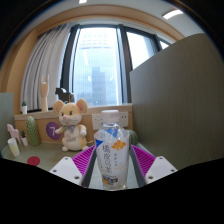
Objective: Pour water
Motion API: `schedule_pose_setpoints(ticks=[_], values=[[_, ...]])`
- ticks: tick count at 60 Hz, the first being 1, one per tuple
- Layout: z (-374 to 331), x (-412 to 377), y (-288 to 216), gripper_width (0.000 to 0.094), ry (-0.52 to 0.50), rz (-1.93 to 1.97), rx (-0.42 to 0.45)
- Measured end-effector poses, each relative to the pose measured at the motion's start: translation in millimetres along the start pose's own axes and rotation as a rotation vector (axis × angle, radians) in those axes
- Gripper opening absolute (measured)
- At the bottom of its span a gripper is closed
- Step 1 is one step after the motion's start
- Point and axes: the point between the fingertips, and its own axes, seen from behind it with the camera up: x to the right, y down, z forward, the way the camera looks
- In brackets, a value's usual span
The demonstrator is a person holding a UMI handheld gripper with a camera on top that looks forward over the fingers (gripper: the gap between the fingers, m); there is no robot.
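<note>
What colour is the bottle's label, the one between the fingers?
Mostly white with blue and orange print, on the bottle, seen in the gripper view between the gripper pads.

White gripper, purple finger pads

Tongs clamped on water bottle, plush mouse beyond, window behind

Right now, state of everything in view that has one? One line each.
gripper: fingers on either side of the bottle, apparently gripping it
bottle: upright between the fingers, label facing the camera, cap not clearly visible
plush mouse toy: sitting upright on the desk, beyond the fingers
curtains: drawn open, gathered beside the window
window: uncovered, daylight outside
</note>
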Motion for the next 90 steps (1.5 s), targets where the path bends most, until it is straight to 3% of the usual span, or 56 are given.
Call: schedule_pose_setpoints(ticks=[4, 10, 19, 33, 45, 71, 80, 90], values=[[6, 2, -3, 0.0540, -0.008, -0.001, -0.005], [11, 3, -1, 0.0480, 0.019, -0.049, 0.003], [10, 3, -5, 0.0294, 0.055, -0.125, 0.026], [7, -14, -11, 0.0294, 0.086, -0.187, 0.026], [2, -106, -41, 0.0292, 0.060, -0.488, 0.065], [1, -395, -50, 0.0293, -0.065, -1.322, 0.270], [8, -451, -34, 0.0293, -0.054, -1.660, 0.344], [13, -489, -24, 0.0295, -0.041, -1.998, 0.483]])
